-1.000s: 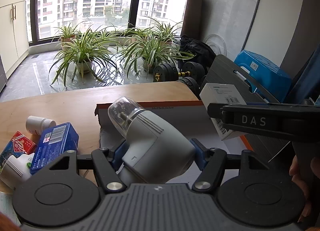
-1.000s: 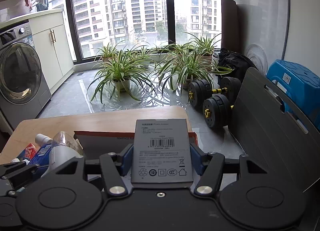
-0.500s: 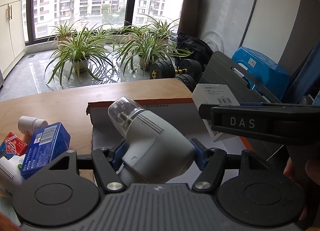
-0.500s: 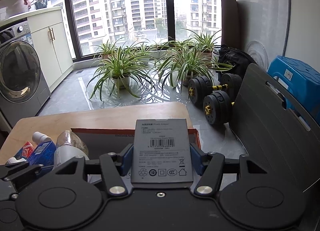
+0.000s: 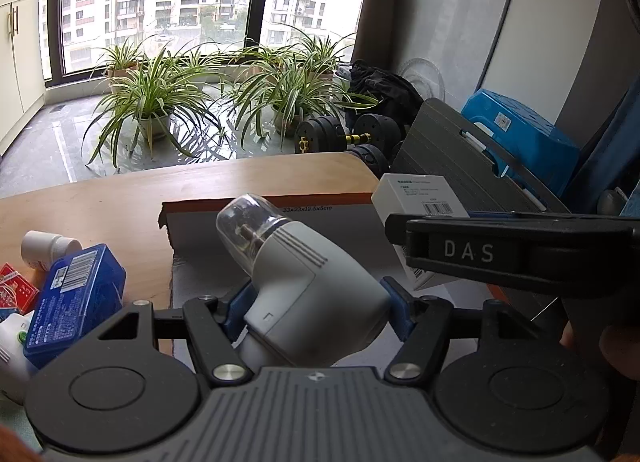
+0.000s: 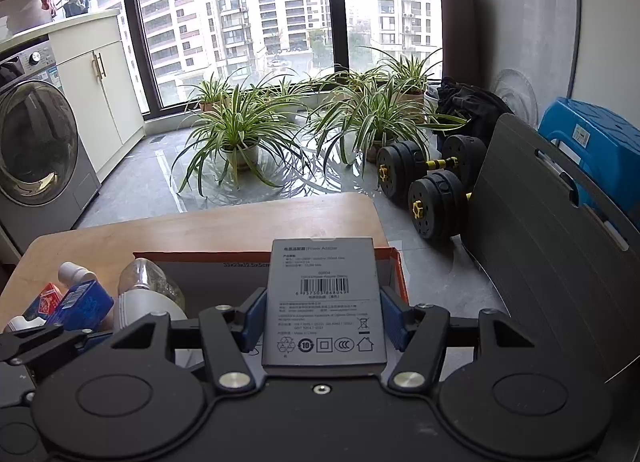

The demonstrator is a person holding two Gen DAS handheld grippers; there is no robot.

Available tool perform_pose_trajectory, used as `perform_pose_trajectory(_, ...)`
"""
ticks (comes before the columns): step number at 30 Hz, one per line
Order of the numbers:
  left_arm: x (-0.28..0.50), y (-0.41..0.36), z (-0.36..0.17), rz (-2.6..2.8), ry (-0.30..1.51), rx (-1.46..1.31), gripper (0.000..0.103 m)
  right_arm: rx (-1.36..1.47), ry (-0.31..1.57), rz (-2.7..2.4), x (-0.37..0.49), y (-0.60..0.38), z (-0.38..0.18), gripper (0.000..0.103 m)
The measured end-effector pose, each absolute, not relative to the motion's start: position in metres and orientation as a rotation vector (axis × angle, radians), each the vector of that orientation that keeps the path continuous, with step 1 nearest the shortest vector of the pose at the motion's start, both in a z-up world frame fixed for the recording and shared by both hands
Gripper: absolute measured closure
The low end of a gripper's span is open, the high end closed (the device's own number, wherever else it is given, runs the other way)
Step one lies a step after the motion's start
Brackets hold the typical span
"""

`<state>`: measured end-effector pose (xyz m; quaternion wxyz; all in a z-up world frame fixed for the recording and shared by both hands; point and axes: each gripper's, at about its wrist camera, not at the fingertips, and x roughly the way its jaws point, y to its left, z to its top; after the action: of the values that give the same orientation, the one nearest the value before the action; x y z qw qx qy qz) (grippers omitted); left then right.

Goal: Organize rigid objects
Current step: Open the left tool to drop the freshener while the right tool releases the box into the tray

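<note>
My left gripper (image 5: 316,306) is shut on a grey device with a clear dome cap (image 5: 304,282), held above an open cardboard box (image 5: 320,213) on the wooden table (image 5: 120,201). My right gripper (image 6: 323,318) is shut on a grey power-adapter box (image 6: 324,302) and holds it over the same cardboard box (image 6: 200,270). The adapter box also shows in the left wrist view (image 5: 420,201), to the right of the grey device. The grey device shows in the right wrist view (image 6: 144,294) at lower left.
A blue box (image 5: 76,282), a white bottle (image 5: 44,246) and a red packet (image 5: 16,290) lie at the table's left. Beyond the table are potted plants (image 5: 156,101), dumbbells (image 6: 432,189), a grey panel (image 6: 540,221), a blue stool (image 6: 600,149) and a washing machine (image 6: 36,149).
Both grippers have drifted slightly forward and right over the cardboard box, still holding their objects. The items at the table's left have slid toward the left edge of the left wrist view.
</note>
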<state>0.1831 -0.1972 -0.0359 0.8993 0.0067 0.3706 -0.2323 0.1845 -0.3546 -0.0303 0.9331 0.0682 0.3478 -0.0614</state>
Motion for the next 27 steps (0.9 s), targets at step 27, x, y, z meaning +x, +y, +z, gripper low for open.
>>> perform_pose_trajectory(27, 0.137, -0.158, 0.01, -0.307, 0.753, 0.019, 0.0, 0.101, 0.614, -0.13, 0.127, -0.328, 0.007, 0.012)
